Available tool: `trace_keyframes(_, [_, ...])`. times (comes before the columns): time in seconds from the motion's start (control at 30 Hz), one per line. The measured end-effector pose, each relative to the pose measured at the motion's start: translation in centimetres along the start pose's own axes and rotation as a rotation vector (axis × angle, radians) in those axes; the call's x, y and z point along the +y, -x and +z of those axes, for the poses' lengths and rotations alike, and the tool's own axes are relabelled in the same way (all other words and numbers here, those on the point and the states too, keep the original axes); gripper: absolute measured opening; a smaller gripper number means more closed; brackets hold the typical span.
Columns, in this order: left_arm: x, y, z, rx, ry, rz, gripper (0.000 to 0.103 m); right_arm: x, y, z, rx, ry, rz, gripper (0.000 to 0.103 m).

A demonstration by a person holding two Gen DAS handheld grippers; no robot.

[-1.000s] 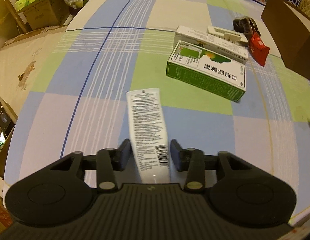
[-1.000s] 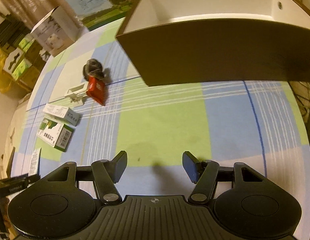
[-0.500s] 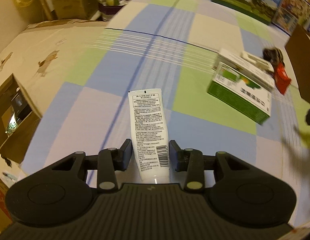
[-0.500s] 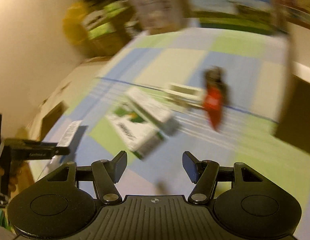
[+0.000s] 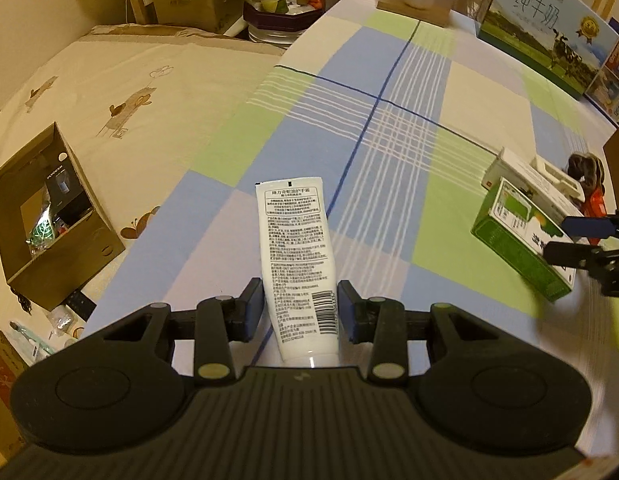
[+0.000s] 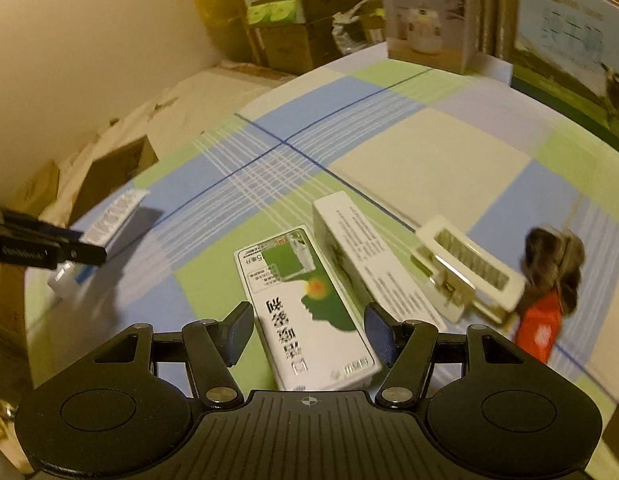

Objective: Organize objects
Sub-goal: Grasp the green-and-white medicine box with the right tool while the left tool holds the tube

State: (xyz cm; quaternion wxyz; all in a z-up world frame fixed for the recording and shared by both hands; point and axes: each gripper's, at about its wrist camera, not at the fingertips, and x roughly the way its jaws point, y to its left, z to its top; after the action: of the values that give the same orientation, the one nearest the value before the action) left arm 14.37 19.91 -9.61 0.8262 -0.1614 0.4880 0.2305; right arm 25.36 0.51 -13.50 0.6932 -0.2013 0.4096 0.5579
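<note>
Your left gripper (image 5: 300, 306) holds the white tube (image 5: 296, 256), its fingers closed on the tube's lower body near the barcode. The tube projects forward into the centre of the left wrist view, crimped end up. In the right wrist view it shows at the left edge, clear of the checked surface (image 5: 389, 152) with its shadow beneath. The pick of the tube is judged complete.

Your right gripper (image 6: 309, 338) is at the approach step. Its fingers are spread wide, one on each side of the near end of the green-and-white box (image 6: 307, 306), at the lower centre of the right wrist view. Neither pad appears to touch the box; motion blur prevents certainty.

The box lies flat on the surface. Just beside it, to its right in that view, lies a long white carton (image 6: 373, 256), apparently touching along one side. Further right are a white plastic holder (image 6: 465, 268), a dark bundled item (image 6: 557, 264) and an orange packet (image 6: 537, 328). A brown edge at the far right of the left wrist view may be a container; it cannot be identified.

Next move, as judged: settle the right gripper, keep the right-hand finger in the narrow space between box and carton, then close across the box's width. Risk: that finger may nudge or catch the carton. Hold the tube steady meanwhile.
</note>
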Motion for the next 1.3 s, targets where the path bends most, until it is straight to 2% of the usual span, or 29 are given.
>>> trace_keyframes(0.37, [-0.9,-1.2,0.9,0.025,-0.028,-0.031,0.034,2.1,-3.4,0.6,0.089,0.094,-0.023,0.058])
trace_keyframes(0.4, [-1.0,-1.3,1.0,0.026,-0.032,-0.032,0.034,2.2,-3.6,0.5,0.099,0.095,-0.035,0.054])
trace_keyframes(0.57, [-1.8,-1.5,1.3,0.031,-0.052,-0.042,0.034,2.5,-3.3,0.1,0.106,0.054,-0.053,0.053])
trace_keyframes(0.97, [-4.9,0.1,1.9,0.004,-0.119,-0.094,0.034,3.1,1.5,-0.7,0.027,-0.059,-0.064,0.053])
trace_keyframes(1.3, [-9.1,2.2,1.8,-0.027,-0.198,-0.162,0.034,1.5,7.3,-3.5,-0.033,-0.182,-0.113,0.053])
